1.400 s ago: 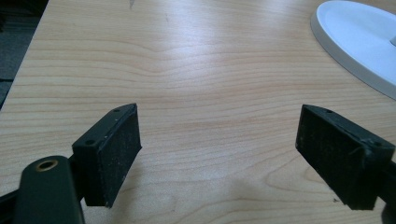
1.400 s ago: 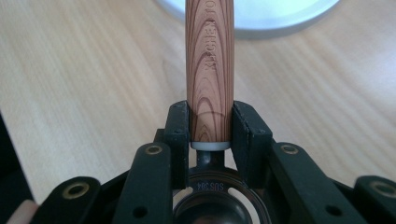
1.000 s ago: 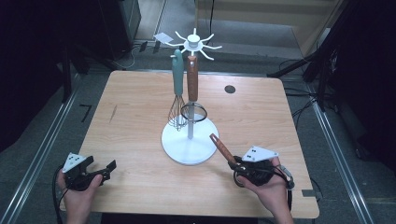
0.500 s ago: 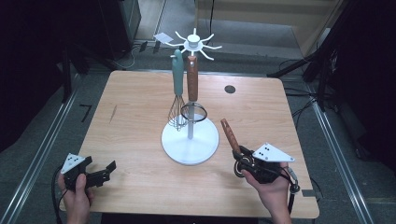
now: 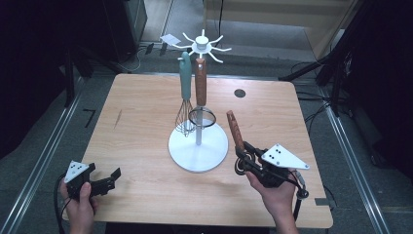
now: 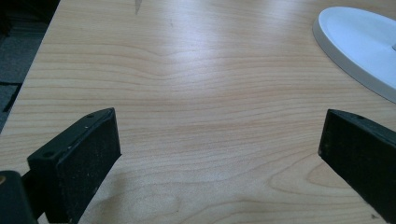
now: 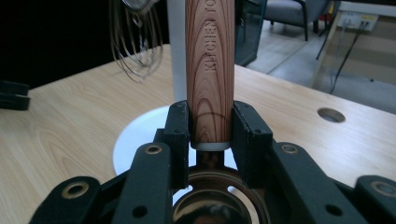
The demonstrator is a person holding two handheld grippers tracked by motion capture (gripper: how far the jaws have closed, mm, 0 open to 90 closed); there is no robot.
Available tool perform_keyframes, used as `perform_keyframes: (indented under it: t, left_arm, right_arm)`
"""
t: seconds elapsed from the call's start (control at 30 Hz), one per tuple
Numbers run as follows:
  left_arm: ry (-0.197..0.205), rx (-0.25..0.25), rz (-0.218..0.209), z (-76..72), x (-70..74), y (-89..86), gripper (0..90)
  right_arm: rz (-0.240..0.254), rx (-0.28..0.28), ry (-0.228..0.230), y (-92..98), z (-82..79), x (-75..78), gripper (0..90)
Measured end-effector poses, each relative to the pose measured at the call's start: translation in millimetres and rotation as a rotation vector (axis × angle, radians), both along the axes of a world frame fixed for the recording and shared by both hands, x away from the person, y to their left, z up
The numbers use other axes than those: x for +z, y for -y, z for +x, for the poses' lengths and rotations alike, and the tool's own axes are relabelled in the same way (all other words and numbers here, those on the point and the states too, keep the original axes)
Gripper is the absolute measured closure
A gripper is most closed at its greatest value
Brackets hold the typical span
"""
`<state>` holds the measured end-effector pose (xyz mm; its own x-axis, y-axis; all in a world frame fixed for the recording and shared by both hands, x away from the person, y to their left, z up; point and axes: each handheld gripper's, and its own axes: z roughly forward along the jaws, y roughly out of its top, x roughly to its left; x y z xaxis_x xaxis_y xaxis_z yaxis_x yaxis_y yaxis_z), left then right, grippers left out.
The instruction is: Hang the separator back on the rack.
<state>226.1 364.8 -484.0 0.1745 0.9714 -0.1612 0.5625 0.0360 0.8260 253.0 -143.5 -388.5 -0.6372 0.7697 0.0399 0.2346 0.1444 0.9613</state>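
**Right gripper raising a wooden-handled utensil beside the white rack**

Since the earlier frames, the right gripper [image 5: 242, 155] had risen off the desk [image 5: 146, 112], and the wooden-handled utensil [image 5: 234, 129] clamped in it had swung from a low slant toward upright, its free end now pointing up and away from the person. Over the same interval the left gripper [image 5: 113, 176] had kept its place near the front left corner of the desk.

In the right gripper view, both black pads pressed against the lower end of the brown wood-grain handle [image 7: 210, 65], just above a pale collar; a round metal part of the utensil sat below, between the gripper's arms. The utensil stood clear of the desk, just to the right of the round white base [image 5: 198, 147] of the white utensil rack [image 5: 201, 47], without touching it.

On the rack hung a wire whisk with a teal handle [image 5: 185, 78] and, just beside it, a second brown-handled utensil ending in a dark ring [image 5: 200, 83]; both dangled above the base.

The left gripper lay low over the desk in the person's left hand [image 5: 80, 207], well apart from the rack. Its own view showed the jaws spread wide with bare wood between them and the edge of the white base [image 6: 359, 51] at upper right.
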Motion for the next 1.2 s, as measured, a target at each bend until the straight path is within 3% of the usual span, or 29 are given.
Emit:
perform_keyframes:
  t: [0.23,0.33,0.47,0.67,1.2]
  left_arm:
    - [0.000,-0.008,0.006,-0.3,0.2,0.4,0.0]
    - [0.002,-0.009,0.003,-0.5,0.1,0.2,0.0]
    - [0.003,-0.008,0.004,-0.5,0.2,0.4,0.0]
    - [0.002,-0.005,0.007,-0.5,0.2,0.5,0.0]
    - [0.002,-0.004,0.007,-0.3,0.1,1.0,0.0]
  right_arm:
    - [0.044,-0.001,0.033,-7.9,-0.2,10.7,71.0]
    - [0.062,-0.038,0.054,-15.1,-0.6,19.2,71.0]
    - [0.086,-0.021,0.072,-18.7,-1.6,24.4,71.0]
    - [0.099,-0.010,0.114,-26.8,-1.5,32.5,71.1]
    - [0.140,-0.009,0.167,-38.4,0.3,48.8,71.1]
